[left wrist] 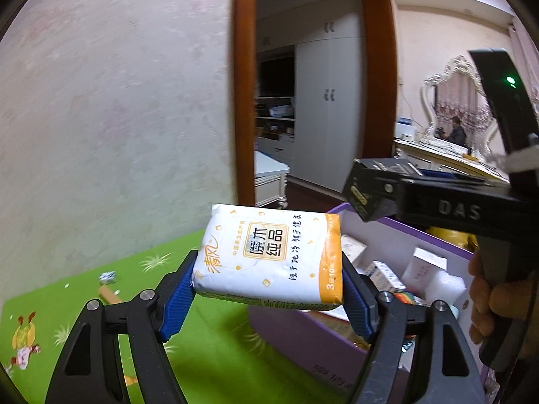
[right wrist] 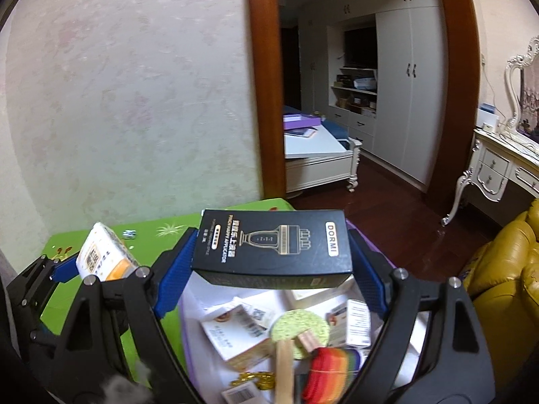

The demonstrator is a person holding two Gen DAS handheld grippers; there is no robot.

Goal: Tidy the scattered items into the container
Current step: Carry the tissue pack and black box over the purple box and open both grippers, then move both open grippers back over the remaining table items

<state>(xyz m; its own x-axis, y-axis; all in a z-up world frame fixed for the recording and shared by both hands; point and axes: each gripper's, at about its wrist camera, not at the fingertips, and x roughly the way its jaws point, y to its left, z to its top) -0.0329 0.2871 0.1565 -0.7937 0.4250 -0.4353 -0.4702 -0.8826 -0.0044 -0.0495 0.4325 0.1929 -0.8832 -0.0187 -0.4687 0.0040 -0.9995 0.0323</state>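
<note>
My left gripper [left wrist: 267, 289] is shut on a white and orange tissue pack [left wrist: 269, 252], held above the green mat beside the left wall of the purple container [left wrist: 296, 333]. My right gripper [right wrist: 269, 262] is shut on a black DORMI box [right wrist: 273, 242], held over the open purple container [right wrist: 195, 306]. The container holds several small boxes, a green sponge [right wrist: 299, 330] and a rainbow item [right wrist: 333, 373]. In the left wrist view the right gripper [left wrist: 387, 195] with the black box [left wrist: 370, 185] hangs over the container. In the right wrist view the tissue pack [right wrist: 104, 252] shows at left.
A green play mat [left wrist: 67, 303] covers the floor, with a small wrapper [left wrist: 107, 277] and a wooden stick [left wrist: 109, 294] lying on it. A wall stands behind. A doorway [right wrist: 353, 101] opens to a bedroom. A yellow leather seat [right wrist: 505, 269] is at right.
</note>
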